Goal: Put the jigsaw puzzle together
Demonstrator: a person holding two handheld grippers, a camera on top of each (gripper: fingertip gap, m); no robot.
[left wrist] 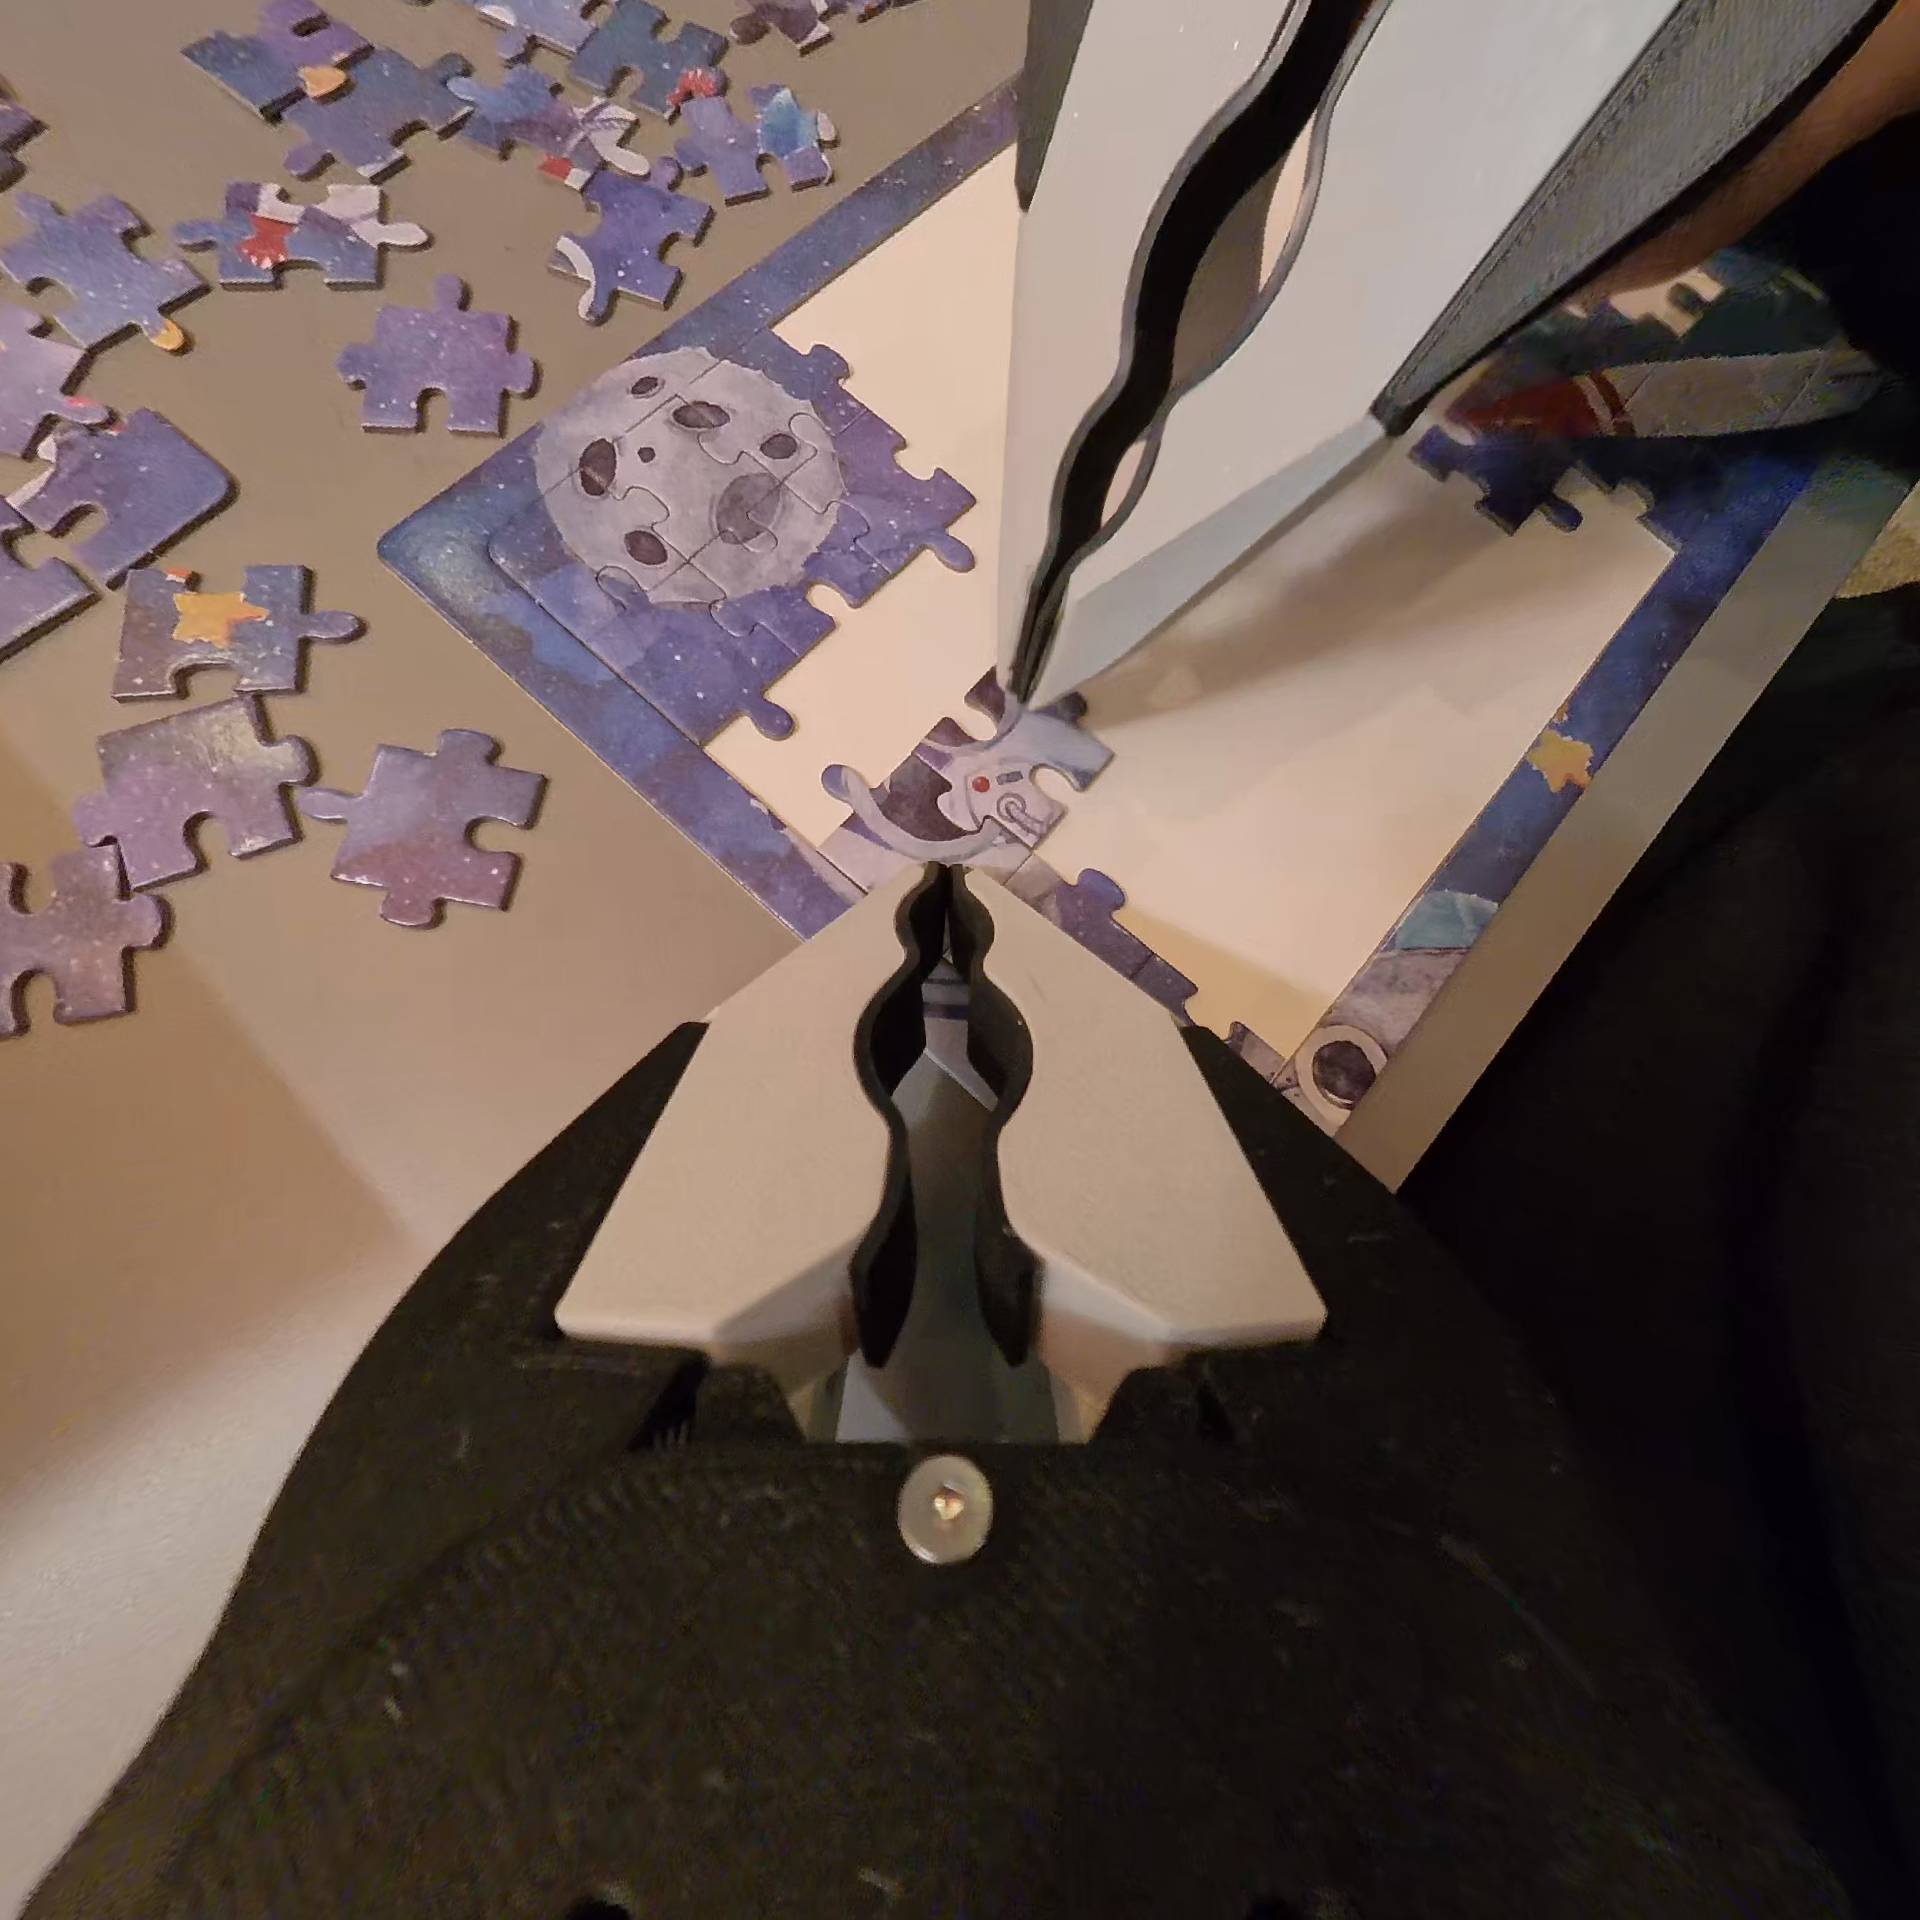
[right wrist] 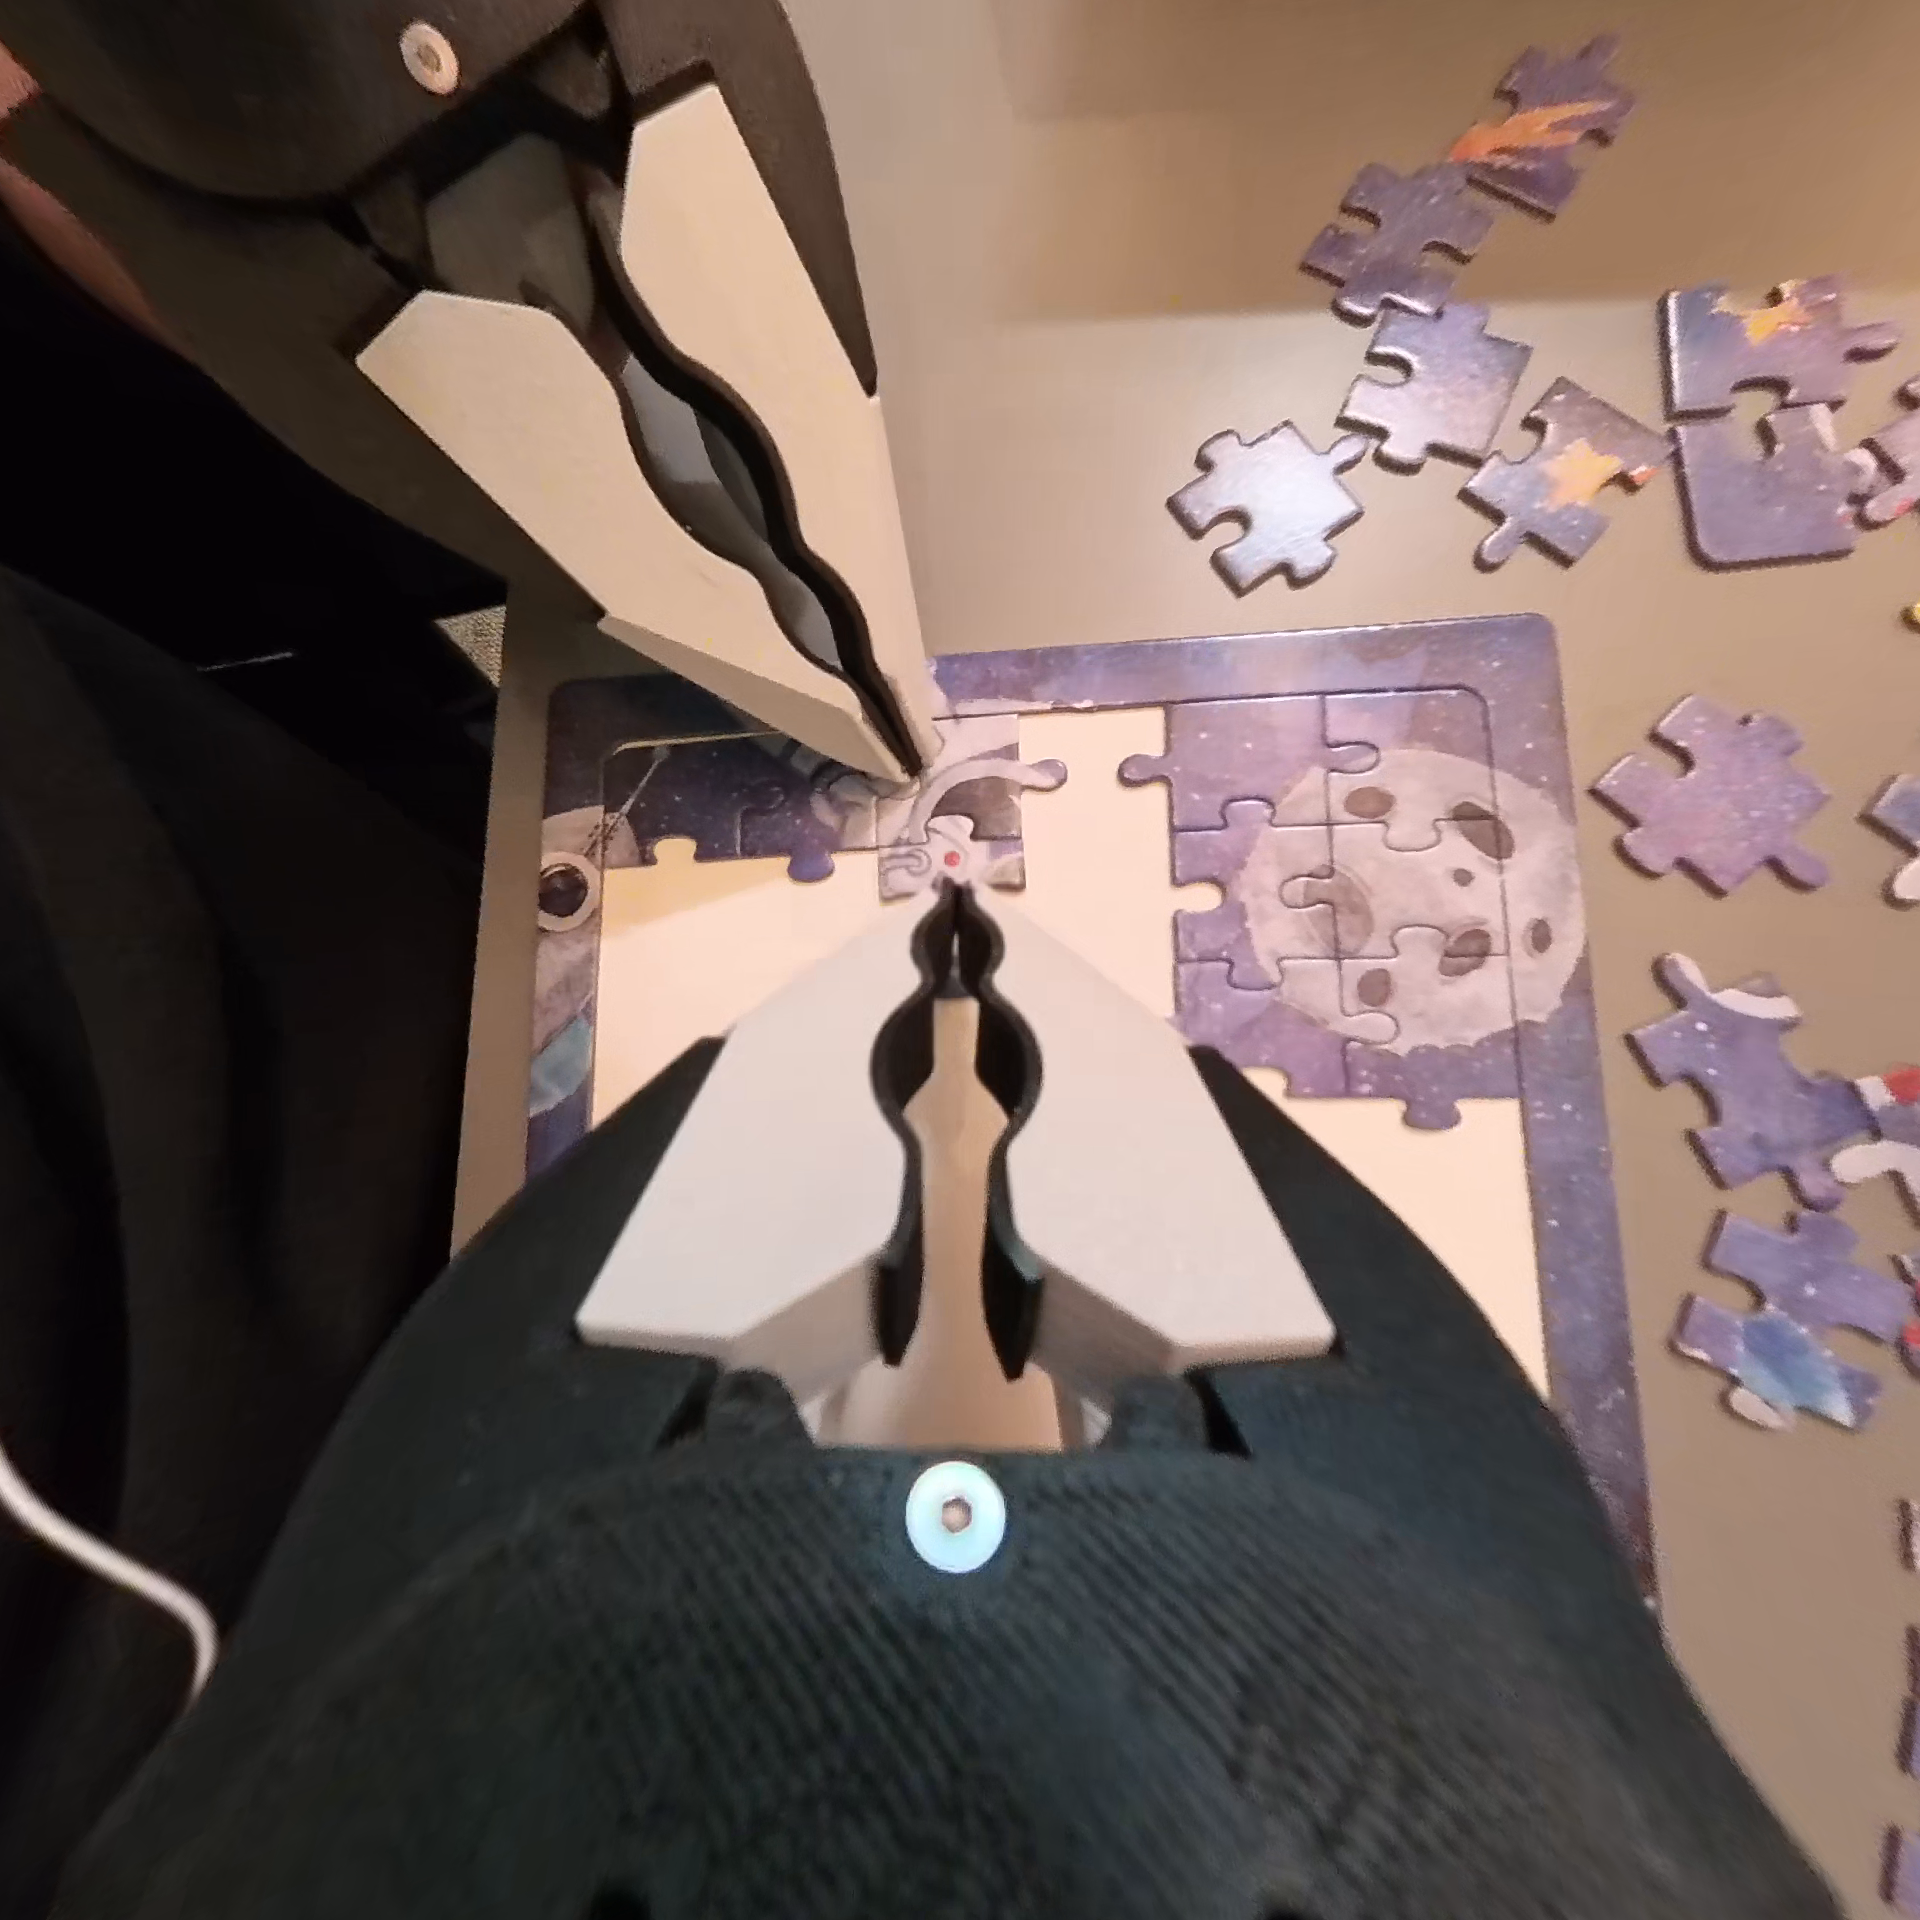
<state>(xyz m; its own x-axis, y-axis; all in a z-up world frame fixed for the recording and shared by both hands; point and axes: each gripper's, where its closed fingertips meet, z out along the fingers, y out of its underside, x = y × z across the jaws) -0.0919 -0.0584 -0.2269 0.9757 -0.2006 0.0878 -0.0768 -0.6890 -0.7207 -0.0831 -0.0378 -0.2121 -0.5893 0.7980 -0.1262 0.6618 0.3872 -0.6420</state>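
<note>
The puzzle tray [left wrist: 442, 540] has a blue starry border and a cream floor, and it also shows in the right wrist view [right wrist: 1558, 1039]. A joined moon block [left wrist: 686, 478] fills one corner [right wrist: 1403, 894]. A grey-white spacecraft piece [left wrist: 977, 790] lies in the tray next to a row of joined edge pieces [right wrist: 717, 810]. My left gripper [left wrist: 948, 878] is shut, with its tips at the piece's near edge. My right gripper [right wrist: 956, 896] is shut, with its tips at the opposite edge of the same piece [right wrist: 961, 821]. Neither holds anything between its pads.
Several loose purple pieces [left wrist: 436, 821] lie scattered on the tan table beside the tray, also seen in the right wrist view [right wrist: 1714, 800]. The table's edge and a person's dark clothing [right wrist: 208, 935] are close to the tray. The joined moon block [left wrist: 686, 478] lies around 9 cm away from my right fingertips.
</note>
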